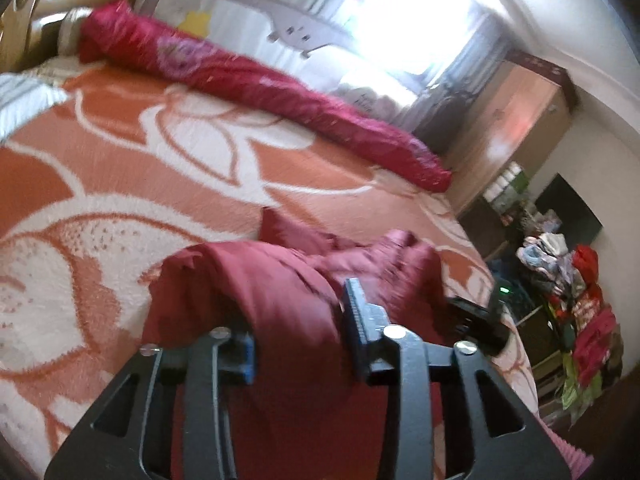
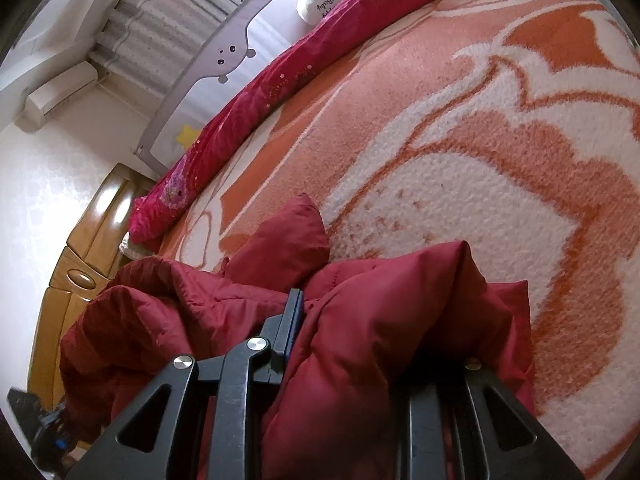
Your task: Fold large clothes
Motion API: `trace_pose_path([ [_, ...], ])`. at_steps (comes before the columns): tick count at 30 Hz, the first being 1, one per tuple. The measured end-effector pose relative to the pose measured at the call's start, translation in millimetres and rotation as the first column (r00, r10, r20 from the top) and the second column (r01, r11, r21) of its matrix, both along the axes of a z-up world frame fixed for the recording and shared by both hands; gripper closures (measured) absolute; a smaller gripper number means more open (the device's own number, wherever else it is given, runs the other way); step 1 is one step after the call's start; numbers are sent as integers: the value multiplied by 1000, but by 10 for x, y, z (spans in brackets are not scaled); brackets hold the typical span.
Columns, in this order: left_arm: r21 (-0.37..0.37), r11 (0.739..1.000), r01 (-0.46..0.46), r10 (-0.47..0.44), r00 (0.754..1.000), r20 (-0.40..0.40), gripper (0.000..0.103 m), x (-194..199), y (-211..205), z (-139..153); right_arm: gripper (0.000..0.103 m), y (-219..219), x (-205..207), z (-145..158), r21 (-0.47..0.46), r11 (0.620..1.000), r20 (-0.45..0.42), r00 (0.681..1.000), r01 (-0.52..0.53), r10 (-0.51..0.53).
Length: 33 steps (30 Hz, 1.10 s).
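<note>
A dark red padded jacket (image 1: 280,288) lies bunched at the near edge of the bed. My left gripper (image 1: 300,320) has the jacket's fabric between its fingers and is shut on it; cloth drapes over the left finger. In the right wrist view the same jacket (image 2: 360,320) bulges over my right gripper (image 2: 376,328), which is shut on a thick fold; its right finger is hidden under cloth. The right gripper (image 1: 476,316) shows in the left wrist view at the jacket's right end.
The bed is covered by an orange and white floral blanket (image 1: 160,168). A long crimson rolled quilt (image 1: 256,80) lies along the far side by a grey bed rail (image 2: 224,56). A wooden headboard (image 2: 84,256), a wardrobe (image 1: 516,120) and a clothes pile (image 1: 580,304) surround the bed.
</note>
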<state>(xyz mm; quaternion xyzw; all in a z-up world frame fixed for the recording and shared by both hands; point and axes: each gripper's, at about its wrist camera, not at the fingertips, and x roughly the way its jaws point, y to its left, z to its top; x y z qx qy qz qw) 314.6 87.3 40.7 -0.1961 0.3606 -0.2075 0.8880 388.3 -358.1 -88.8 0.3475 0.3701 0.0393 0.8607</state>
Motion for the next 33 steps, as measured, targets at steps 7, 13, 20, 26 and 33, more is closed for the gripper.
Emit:
trace_pose_path([
  [7, -49, 999, 10, -6, 997, 78, 64, -484, -27, 217, 79, -18, 2, -22, 9, 1000, 4, 1000, 9, -9],
  [13, 11, 995, 95, -96, 990, 103, 59, -565, -298, 280, 78, -18, -5, -9, 1, 1000, 7, 1000, 22, -22],
  [20, 327, 924, 197, -177, 980, -89, 59, 25, -1177, -474, 78, -76, 12, 72, 26, 1000, -19, 1000, 15, -14],
  [26, 400, 905, 142, -88, 985, -152, 59, 389, -1178, -853, 66, -314, -182, 531, 136, 991, 23, 1000, 17, -21],
  [33, 398, 908, 127, -63, 984, -170, 59, 469, -1161, -853, 33, -82, -806, 1133, 46, 998, 221, 974, 39, -48],
])
